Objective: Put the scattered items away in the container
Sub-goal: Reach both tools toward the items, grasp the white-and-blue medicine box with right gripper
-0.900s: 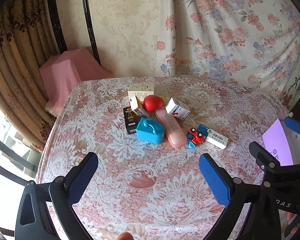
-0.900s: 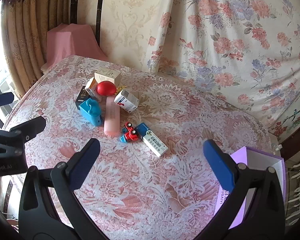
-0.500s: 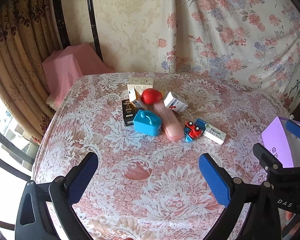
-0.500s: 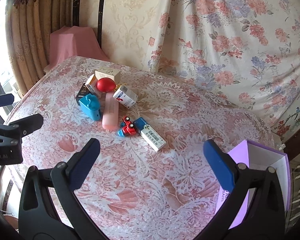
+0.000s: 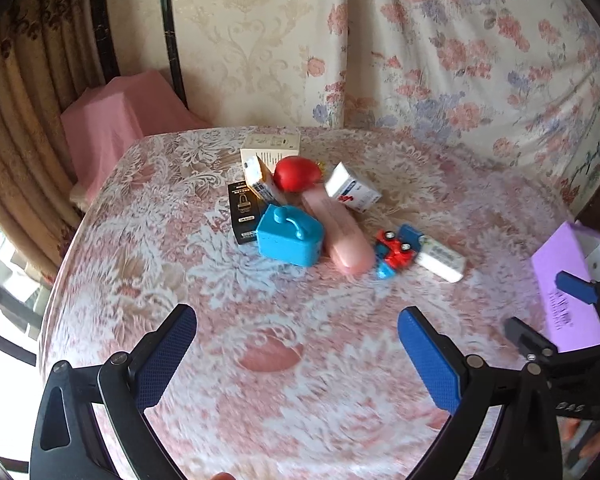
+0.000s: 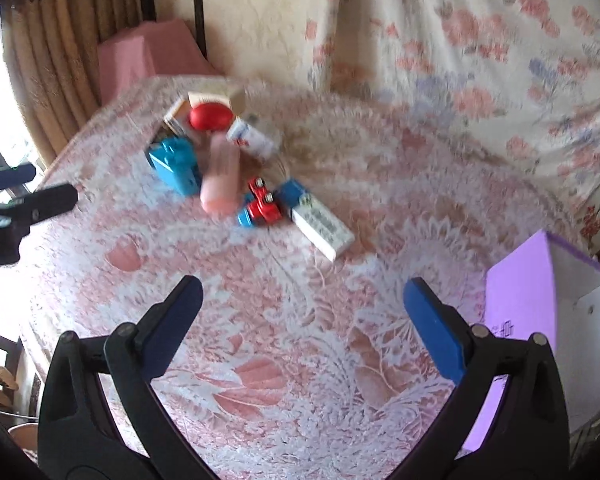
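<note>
Right wrist view: my right gripper (image 6: pixel 300 320) and left gripper (image 5: pixel 296 344) hang wide and empty short of the scattered items (image 6: pixel 224 172); purple container (image 6: pixel 548 320) at right; next, reach and pinch one.

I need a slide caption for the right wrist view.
Open right gripper above the lace-covered table, scattered toys and boxes ahead, purple box at right.

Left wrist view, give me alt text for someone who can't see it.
The open left gripper hangs empty over a pink lace-covered table, its blue pads wide apart. Farther back lies a cluster of items: a blue toy case, pink case, red ball, toy truck and small boxes. A purple box stands at the right edge.
</note>
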The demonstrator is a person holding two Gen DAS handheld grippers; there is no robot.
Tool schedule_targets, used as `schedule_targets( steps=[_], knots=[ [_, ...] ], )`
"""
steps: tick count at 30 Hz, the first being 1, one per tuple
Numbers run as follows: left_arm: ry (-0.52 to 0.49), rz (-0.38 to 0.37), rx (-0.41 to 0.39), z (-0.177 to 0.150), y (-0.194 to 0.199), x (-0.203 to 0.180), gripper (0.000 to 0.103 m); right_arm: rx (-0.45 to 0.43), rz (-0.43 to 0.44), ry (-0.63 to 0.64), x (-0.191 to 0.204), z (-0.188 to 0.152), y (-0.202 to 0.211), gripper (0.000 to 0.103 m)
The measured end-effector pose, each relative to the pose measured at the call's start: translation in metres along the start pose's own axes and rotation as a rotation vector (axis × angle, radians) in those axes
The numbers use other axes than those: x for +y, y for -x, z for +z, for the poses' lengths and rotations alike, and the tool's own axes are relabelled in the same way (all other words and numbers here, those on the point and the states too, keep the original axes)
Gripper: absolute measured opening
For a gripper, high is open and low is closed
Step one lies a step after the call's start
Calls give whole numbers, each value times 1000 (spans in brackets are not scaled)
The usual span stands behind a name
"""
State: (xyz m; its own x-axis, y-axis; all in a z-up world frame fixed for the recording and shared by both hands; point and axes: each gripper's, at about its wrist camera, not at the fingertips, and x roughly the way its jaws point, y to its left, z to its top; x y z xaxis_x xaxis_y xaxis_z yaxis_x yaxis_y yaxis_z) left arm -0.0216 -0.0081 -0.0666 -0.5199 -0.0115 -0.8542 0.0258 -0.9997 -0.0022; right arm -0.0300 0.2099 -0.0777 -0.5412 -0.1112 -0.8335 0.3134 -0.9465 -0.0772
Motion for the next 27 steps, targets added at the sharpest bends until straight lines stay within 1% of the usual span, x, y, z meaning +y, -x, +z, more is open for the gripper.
schedule_targets(
  steps=[1, 3, 5, 8, 11, 13, 14, 16, 18, 21, 23, 27],
  knots=[
    [-1, -3, 20, 2, -5, 3, 102, 12, 3, 1, -1, 1, -6, 98],
    [21, -35, 36, 8, -23, 12, 102, 35, 8, 4, -3, 4, -20, 96],
    [48, -55, 37, 14, -38, 19, 102, 55, 10, 8, -4, 8, -33, 91],
    [56, -96, 29, 25, -59, 22, 102, 90, 3, 22, -4, 16, -53, 86],
    [64, -122, 42, 35, -79, 21, 102, 114, 1, 28, -7, 24, -69, 85],
    [89, -131, 44, 42, -89, 22, 101, 122, 8, 30, -9, 28, -77, 85],
    [104, -131, 47, 44, -93, 21, 102, 128, 18, 34, -11, 30, -82, 85],
    [145, -102, 61, 46, -100, 22, 101, 140, 38, 51, -14, 32, -92, 85],
    [201, -100, 77, 44, -105, 24, 102, 150, 56, 81, -17, 34, -101, 84],
    [230, -93, 91, 42, -111, 22, 101, 173, 90, 132, -23, 37, -120, 80],
    [249, -87, 98, 41, -113, 20, 101, 188, 117, 166, -25, 39, -133, 72],
    [315, -80, 113, 40, -115, 14, 99, 211, 156, 225, -29, 42, -153, 67]
  ],
)
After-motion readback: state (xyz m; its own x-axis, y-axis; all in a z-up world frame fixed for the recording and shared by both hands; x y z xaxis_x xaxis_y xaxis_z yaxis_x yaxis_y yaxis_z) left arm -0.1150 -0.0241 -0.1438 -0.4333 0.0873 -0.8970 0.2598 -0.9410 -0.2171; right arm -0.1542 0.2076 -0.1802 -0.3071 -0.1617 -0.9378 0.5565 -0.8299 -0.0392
